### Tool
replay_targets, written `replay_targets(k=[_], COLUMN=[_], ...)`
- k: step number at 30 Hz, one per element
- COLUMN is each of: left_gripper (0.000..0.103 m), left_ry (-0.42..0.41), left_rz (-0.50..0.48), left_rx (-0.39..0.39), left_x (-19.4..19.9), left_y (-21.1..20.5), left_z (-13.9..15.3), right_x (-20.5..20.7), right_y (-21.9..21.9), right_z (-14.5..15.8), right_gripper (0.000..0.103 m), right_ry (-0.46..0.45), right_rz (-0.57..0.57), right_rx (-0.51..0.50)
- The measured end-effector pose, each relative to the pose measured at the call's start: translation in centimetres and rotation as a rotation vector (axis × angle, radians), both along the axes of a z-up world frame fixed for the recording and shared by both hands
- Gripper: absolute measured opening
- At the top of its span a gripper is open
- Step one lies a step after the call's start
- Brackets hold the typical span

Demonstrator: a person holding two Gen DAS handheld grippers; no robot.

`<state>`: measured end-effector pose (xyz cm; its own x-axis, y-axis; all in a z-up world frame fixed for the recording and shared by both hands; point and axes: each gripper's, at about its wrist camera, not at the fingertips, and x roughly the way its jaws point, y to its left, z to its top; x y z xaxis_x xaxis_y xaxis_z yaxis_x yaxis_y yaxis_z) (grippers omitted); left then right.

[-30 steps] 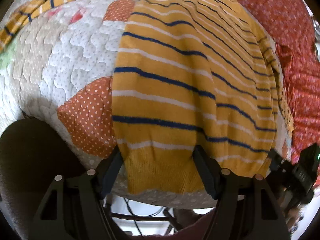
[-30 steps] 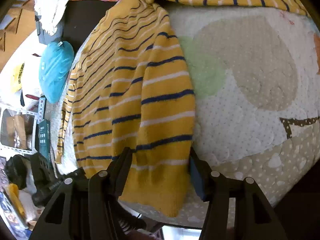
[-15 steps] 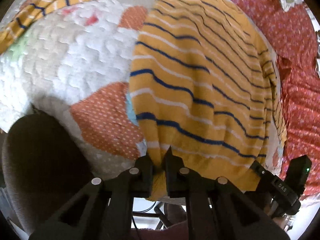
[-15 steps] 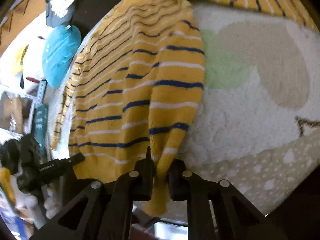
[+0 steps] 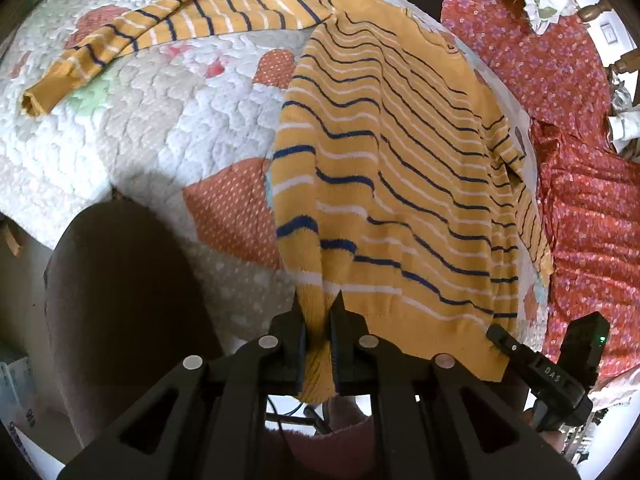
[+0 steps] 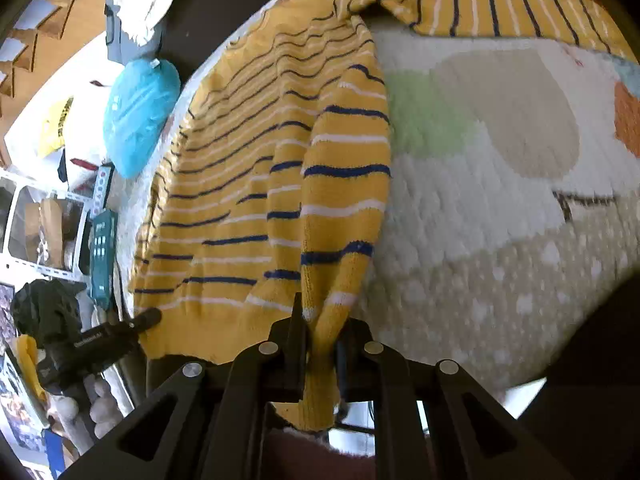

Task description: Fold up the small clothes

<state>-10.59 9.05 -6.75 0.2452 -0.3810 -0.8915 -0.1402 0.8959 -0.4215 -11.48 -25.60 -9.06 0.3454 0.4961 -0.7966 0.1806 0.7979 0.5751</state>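
Left wrist view: left gripper (image 5: 318,322) clamping hem of mustard-yellow navy-striped knit sweater (image 5: 400,168); right gripper (image 6: 320,326) pinching opposite hem corner likewise. Knit looking soft, light, stretchy (likely sagging between grips); hem corners seeming best hold.

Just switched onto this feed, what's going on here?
A person is folding a yellow striped sweater on a quilted bedspread. The left gripper and the right gripper are each shut on the sweater's bottom hem, near opposite corners. One sleeve lies stretched out across the quilt, not yet folded.
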Motion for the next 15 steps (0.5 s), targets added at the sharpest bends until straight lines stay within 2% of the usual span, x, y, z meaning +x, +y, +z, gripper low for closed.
replay_targets(k=[10,15], left_gripper=[0.009,0.009], left_ry=[0.032,0.063], left_rz=[0.052,0.059], left_rx=[-0.054,-0.051], left_x=[-2.4,-2.0], left_y=[2.3,2.3], left_z=[-0.1,-1.0], right_x=[-3.7,-3.5], right_y=[1.0,1.1], right_z=[-0.9,-1.2], right_gripper=[0.012,0.012], right_ry=[0.079,0.086], right_rz=[0.066,0.066], right_rx=[0.027,0.037])
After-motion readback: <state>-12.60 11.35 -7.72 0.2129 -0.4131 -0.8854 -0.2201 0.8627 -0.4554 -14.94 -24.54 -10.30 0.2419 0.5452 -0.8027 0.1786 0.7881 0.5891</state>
